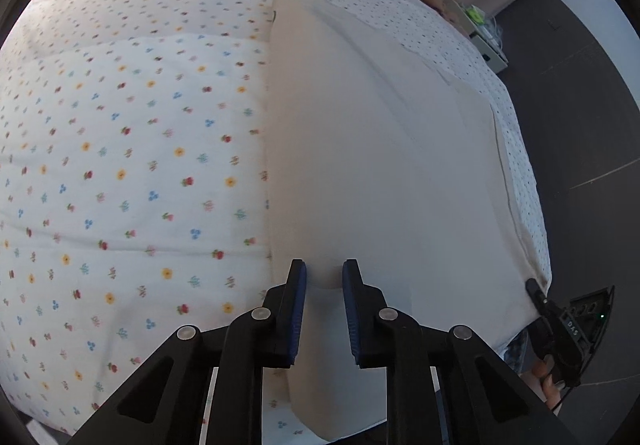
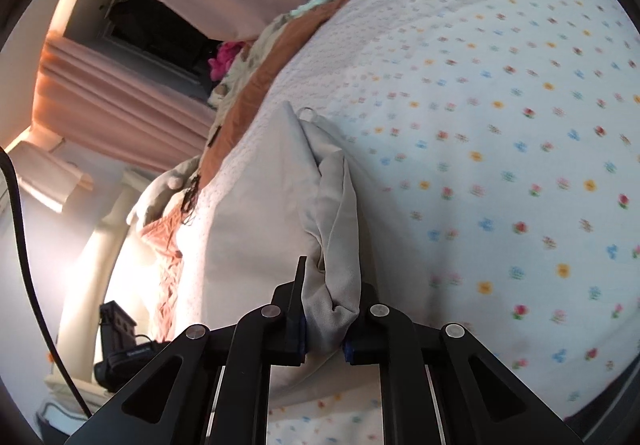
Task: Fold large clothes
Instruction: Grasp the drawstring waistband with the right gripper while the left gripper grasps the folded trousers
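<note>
- Jaws of the right gripper (image 2: 324,319) pinch a bunched corner of the beige garment (image 1: 360,149); the left gripper (image 1: 324,309) closes narrowly on its near edge.
- Garment lies on the flowered bed (image 1: 120,165); uneven pulling could slip layers, skewing the fold.

Plain beige garment (image 1: 360,165) lies folded on floral bedspread (image 1: 120,165).

Beige garment (image 1: 360,165), flower-dotted white bedspread (image 1: 140,165)
</note>
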Demonstrator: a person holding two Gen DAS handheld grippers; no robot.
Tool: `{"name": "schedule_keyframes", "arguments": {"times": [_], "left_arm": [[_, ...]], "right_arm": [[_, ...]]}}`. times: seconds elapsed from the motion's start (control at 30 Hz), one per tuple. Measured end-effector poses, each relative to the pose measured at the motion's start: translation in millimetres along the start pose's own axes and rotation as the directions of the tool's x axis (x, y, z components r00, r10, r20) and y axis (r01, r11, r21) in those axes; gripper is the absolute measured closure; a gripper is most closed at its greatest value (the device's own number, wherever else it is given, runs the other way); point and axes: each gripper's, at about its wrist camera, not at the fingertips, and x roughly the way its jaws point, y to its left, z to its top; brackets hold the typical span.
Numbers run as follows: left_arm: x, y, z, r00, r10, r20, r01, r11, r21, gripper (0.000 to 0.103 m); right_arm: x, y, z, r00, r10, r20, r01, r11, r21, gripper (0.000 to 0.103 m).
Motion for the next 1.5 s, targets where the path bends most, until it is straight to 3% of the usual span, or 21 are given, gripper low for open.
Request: {"name": "schedule_keyframes", "arguments": {"times": [0.27, 0.37, 0.67, 0.83, 0.87, 0.9, 0.97, 1.17, 1.5], "left_arm": [[4, 2, 2, 1.000, 0.020, 0.001, -0.020, 1.000, -0.010, 0.080], [8, 3, 1, 1.000, 0.016, -0.007, -0.016, 1.000, -0.014, 0.063], [17, 16, -2, 0.999, 0.033, -0.002, -0.033, 0.999, -0.041, 0.062], [9, 16, 2, 0.998, 0.063, 0.014, -0.062, 0.997, -0.036, 0.062], [8, 17, 3, 0.998, 0.062, 0.021, -0.061, 0.997, -0.042, 0.062], [7, 19, 5, 0.998, 0.062, 0.024, -0.061, 0.997, -0.047, 0.062], [7, 23, 10, 0.998, 0.056, 0.024, -0.055, 0.997, -0.056, 0.062], [13, 29, 26, 0.999, 0.039, 0.027, -0.037, 0.996, -0.075, 0.062], [30, 33, 61, 0.999, 0.001, 0.041, 0.003, 0.995, -0.099, 0.062]], "right_arm": [[9, -10, -5, 0.996, 0.003, -0.084, -0.003, 1.000, -0.003, 0.089], [7, -11, -4, 0.996, 0.003, -0.087, -0.003, 1.000, 0.000, 0.087], [9, -3, -5, 0.994, -0.036, -0.105, 0.031, 0.998, -0.053, 0.089], [4, -14, 1, 0.989, -0.059, -0.136, 0.055, 0.998, -0.033, 0.073], [-2, -14, 5, 0.990, -0.069, -0.119, 0.064, 0.997, -0.046, 0.062], [-6, -14, 8, 0.992, -0.079, -0.102, 0.074, 0.996, -0.056, 0.044], [-17, -15, 19, 0.992, -0.111, -0.060, 0.106, 0.992, -0.073, 0.030], [0, -15, 59, 0.986, -0.057, -0.156, 0.036, 0.990, -0.134, 0.030], [75, -19, 102, 0.930, -0.010, -0.366, -0.049, 0.987, -0.153, 0.030]]}}
